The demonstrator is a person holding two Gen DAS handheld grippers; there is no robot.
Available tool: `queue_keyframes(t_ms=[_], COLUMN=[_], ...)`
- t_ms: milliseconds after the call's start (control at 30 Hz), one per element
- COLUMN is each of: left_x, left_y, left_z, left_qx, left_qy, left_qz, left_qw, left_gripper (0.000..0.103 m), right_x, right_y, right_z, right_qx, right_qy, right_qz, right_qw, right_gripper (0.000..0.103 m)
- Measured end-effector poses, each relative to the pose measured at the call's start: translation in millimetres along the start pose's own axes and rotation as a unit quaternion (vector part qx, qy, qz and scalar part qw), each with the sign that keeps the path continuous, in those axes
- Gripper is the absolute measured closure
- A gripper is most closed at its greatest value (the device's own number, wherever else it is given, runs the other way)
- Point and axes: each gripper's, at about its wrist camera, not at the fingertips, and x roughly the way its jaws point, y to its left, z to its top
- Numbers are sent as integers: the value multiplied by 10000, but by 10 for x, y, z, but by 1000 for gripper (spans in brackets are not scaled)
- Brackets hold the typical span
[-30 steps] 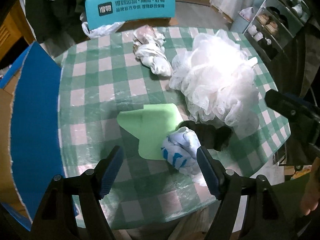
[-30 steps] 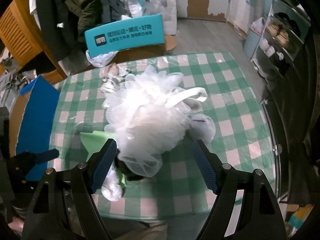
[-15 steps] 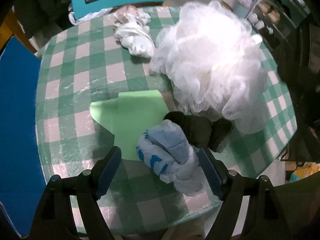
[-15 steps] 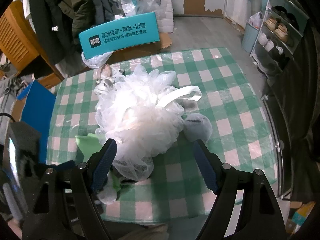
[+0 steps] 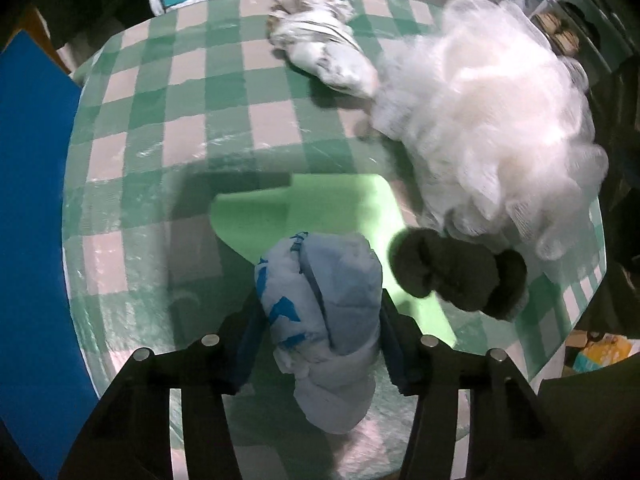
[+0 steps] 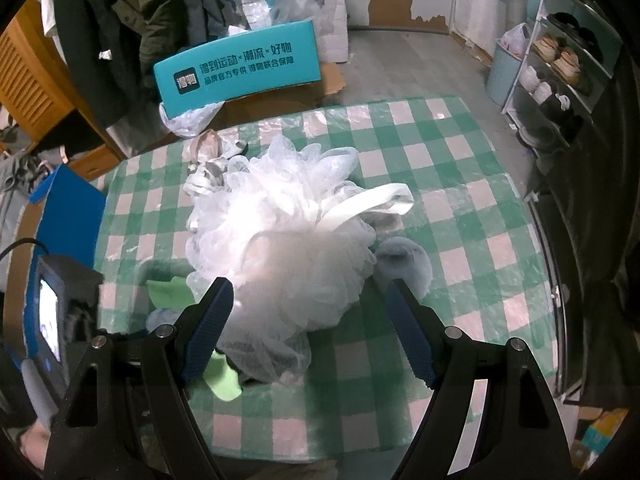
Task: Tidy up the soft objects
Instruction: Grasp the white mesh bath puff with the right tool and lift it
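Note:
A blue and white rolled cloth bundle (image 5: 320, 312) lies at the near edge of the green checked table (image 5: 168, 128), partly on a light green sheet (image 5: 340, 208). My left gripper (image 5: 320, 308) points down over it. Its jaws are closing and the pads meet the bundle's two sides. A dark fuzzy piece (image 5: 452, 276) lies just right of the bundle. Behind that sits a big white mesh pouf (image 6: 280, 240), with my right gripper (image 6: 309, 286) open above its near side, nothing held.
A white and grey crumpled cloth (image 5: 324, 52) lies at the far side of the table, and a grey fluffy ball (image 6: 404, 268) sits right of the pouf. A teal box (image 6: 240, 68) stands beyond the table. A blue panel (image 5: 32, 200) flanks the left edge. Shoe shelves (image 6: 556, 68) line the right.
My left gripper has come down over the blue and white bundle and its jaws have narrowed onto it. The right gripper has stayed open over the pouf.

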Motion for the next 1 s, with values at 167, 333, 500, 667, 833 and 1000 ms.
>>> queue_keyframes(t_ms=[167, 333, 500, 667, 833, 1000], left_x=[-104, -232, -291, -276, -255, -244], left_y=[126, 314, 401, 445, 508, 583], left_z=[49, 172, 230, 306, 305, 325], left_qx=[-75, -114, -179, -273, -295, -364], left_qy=[-179, -378, -450, -436, -439, -429], left_qz=[22, 64, 71, 30, 32, -16], left_qw=[9998, 9992, 9988, 9987, 9986, 9984], left_gripper=[54, 54, 54, 54, 54, 54], right_x=[138, 361, 583, 724, 947, 1099], right_y=[69, 110, 141, 248, 371, 355], right_z=[127, 225, 234, 222, 187, 170], right_qx=[-74, -20, 87, -32, -325, -289], right_qy=[-47, 95, 366, 535, 779, 975], right_qz=[-1, 74, 187, 140, -148, -200], right_qw=[10000, 9999, 9991, 9985, 9963, 9946], right_gripper=[24, 23, 22, 19, 10, 7])
